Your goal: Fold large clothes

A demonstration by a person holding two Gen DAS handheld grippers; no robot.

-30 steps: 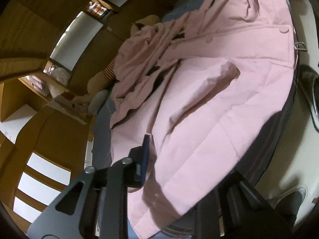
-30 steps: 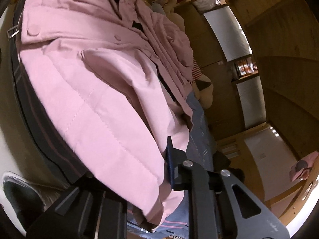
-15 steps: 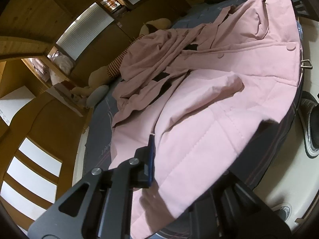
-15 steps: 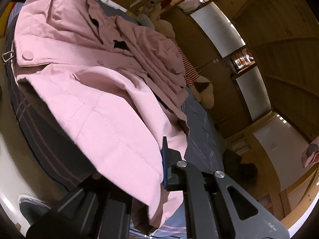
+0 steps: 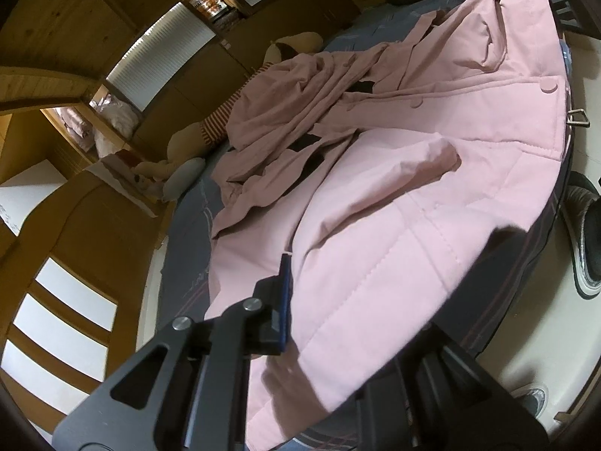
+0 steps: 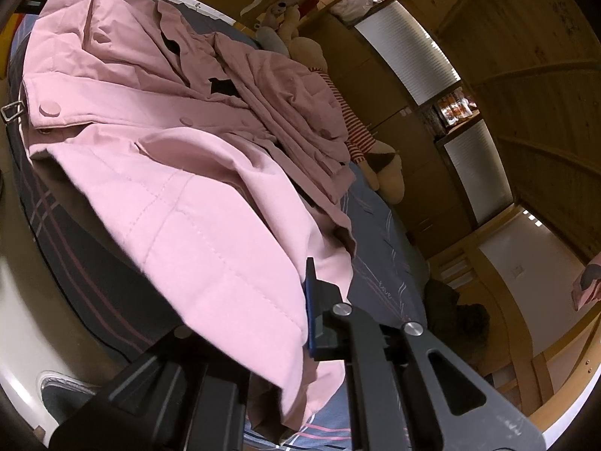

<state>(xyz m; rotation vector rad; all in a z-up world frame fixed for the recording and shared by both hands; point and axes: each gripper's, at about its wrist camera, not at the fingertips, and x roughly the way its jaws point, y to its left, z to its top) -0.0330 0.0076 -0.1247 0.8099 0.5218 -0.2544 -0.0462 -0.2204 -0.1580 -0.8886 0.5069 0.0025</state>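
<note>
A large pink quilted coat (image 5: 394, 203) lies spread on a bed with dark striped bedding (image 5: 191, 248). My left gripper (image 5: 319, 312) is shut on the coat's near hem and holds it lifted off the bed's edge. One finger (image 5: 283, 293) shows above the cloth; the other is hidden under it. In the right wrist view the same coat (image 6: 180, 188) drapes over my right gripper (image 6: 270, 319), which is shut on another part of the hem. Its blue-padded finger (image 6: 311, 304) presses the cloth. The coat's far side with collar and buttons (image 5: 548, 84) lies crumpled.
A striped plush toy (image 6: 357, 139) and other soft toys (image 5: 161, 173) lie at the head of the bed. Wooden cabinets and shelves (image 5: 94, 30) surround the bed. A shoe (image 5: 586, 240) stands on the pale floor beside the bed, and another shoe (image 6: 64, 398) shows near it.
Both grippers have risen with the hem, lifting the near edge of the coat off the bed's edge. More of the room and bed head shows now.
</note>
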